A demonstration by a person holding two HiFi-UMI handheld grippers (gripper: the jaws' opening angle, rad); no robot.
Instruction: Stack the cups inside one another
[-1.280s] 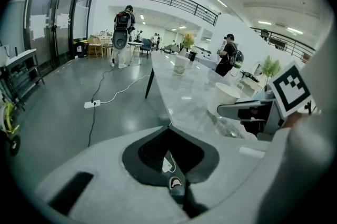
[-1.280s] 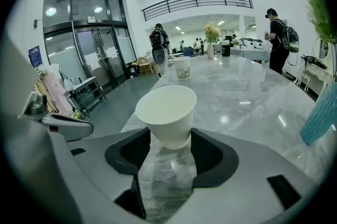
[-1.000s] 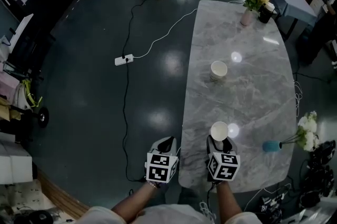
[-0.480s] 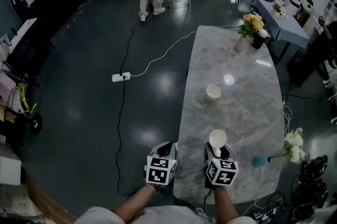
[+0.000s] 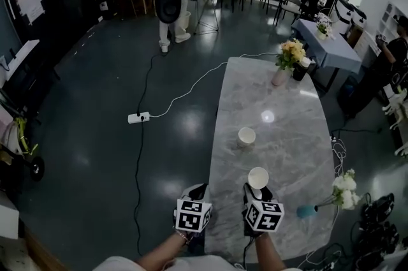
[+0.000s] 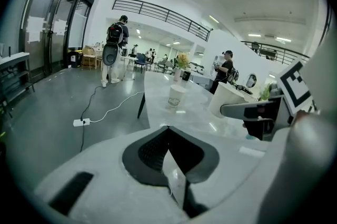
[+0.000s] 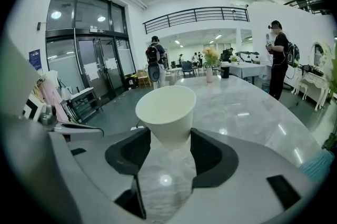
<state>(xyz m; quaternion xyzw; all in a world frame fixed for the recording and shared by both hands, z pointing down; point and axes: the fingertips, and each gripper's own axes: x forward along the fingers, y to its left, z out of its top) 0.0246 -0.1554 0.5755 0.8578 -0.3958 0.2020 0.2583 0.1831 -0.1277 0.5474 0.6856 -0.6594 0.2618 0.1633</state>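
Okay, far left on the floor lies a white power strip (image 5: pixel 138 117), well apart from the marble table (image 5: pixel 290 148). My left gripper (image 5: pixel 199 189) sits just beside the table's near left edge. The head view hides most of its jaws behind the marker cube, but the left gripper view shows the pads clenched tip to tip with nothing between them. Next over, my right gripper (image 5: pixel 255 190) is clamped on a white paper cup (image 5: pixel 258 178), pads on the cup's lower part, mouth up. The cup's base is hidden between the pads, so I cannot tell if it touches the table. The second cup (image 5: pixel 247 136) stands upright on the table beyond it, apart from the held one. It has some print on its side, too small to read. Further back stands a vase of flowers (image 5: pixel 285 62) near the far end. At the right edge is a teal vase (image 5: pixel 306 211) with white blooms, cut off in the right gripper view.
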